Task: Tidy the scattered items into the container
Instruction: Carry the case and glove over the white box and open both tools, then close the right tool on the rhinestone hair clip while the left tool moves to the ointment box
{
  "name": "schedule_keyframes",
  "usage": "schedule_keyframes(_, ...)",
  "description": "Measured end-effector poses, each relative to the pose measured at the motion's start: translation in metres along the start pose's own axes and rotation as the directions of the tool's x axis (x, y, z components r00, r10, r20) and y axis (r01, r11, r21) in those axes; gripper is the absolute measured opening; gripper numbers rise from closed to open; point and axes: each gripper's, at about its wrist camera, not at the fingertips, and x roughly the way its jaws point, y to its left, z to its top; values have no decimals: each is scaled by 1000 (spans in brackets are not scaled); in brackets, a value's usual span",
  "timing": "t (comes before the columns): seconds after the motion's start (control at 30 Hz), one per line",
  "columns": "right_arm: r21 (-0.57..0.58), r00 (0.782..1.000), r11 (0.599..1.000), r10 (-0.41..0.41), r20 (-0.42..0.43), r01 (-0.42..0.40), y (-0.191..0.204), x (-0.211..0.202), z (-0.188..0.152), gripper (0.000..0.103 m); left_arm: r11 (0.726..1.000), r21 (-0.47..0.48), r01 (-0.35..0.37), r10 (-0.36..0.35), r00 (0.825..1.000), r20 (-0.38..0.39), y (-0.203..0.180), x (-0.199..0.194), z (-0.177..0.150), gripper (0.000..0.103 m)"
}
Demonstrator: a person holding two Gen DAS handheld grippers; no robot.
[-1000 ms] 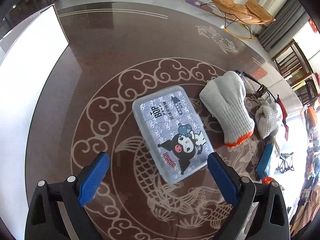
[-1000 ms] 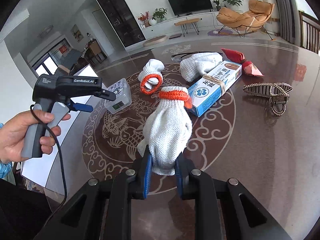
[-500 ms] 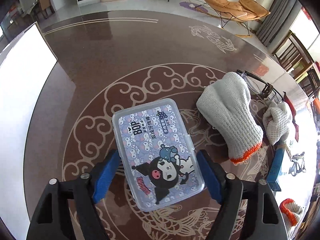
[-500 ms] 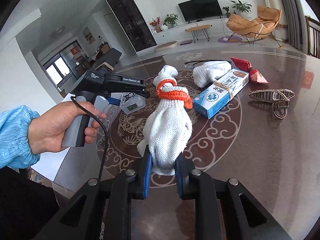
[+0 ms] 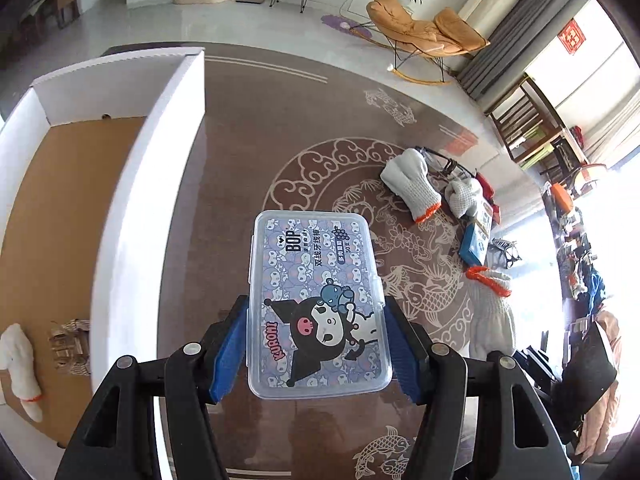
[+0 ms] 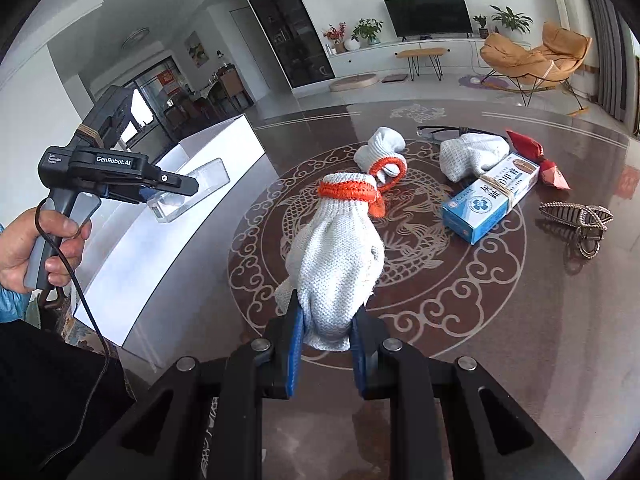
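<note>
The clear floss-pick box (image 5: 318,304) is clamped between the blue fingers (image 5: 230,354) of the left gripper (image 5: 316,354), whose jaws have just been closing, and is held above the tabletop (image 5: 240,168) just right of the white cardboard container (image 5: 132,208). A white knit glove (image 6: 340,256) with an orange cuff is pinched by the closed right gripper (image 6: 326,350). Further gloves, a blue-and-white carton (image 6: 490,198) and a hair clip (image 6: 576,218) lie on the far right.
</note>
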Motion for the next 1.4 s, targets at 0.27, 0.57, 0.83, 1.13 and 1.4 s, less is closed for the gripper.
schedule_keyframes(0.27,-197,985,966,173,6,-169,143,47,85,21,975,-162,-155,195,942,274,120,-112,4,63)
schedule_keyframes(0.57,-395,964,882,211,-161,-259,295,196,181,21,917,-288,-277,353,900,257,218,-87,13,63)
schedule_keyframes(0.83,-355,936,908,99,-338,-224,312,315,182,52,868,-396,-299,377,916,135,268,-20,19,88)
schedule_keyframes(1.13,-591,933,801,-135,-335,-96,323,347,157,52,921,-287,-263,307,944,122,240,-6,-25,91)
schedule_keyframes(1.4,-651,943,759,-208,-261,-13,306,328,132,53,893,-300,-335,389,910,142,248,-22,-35,91)
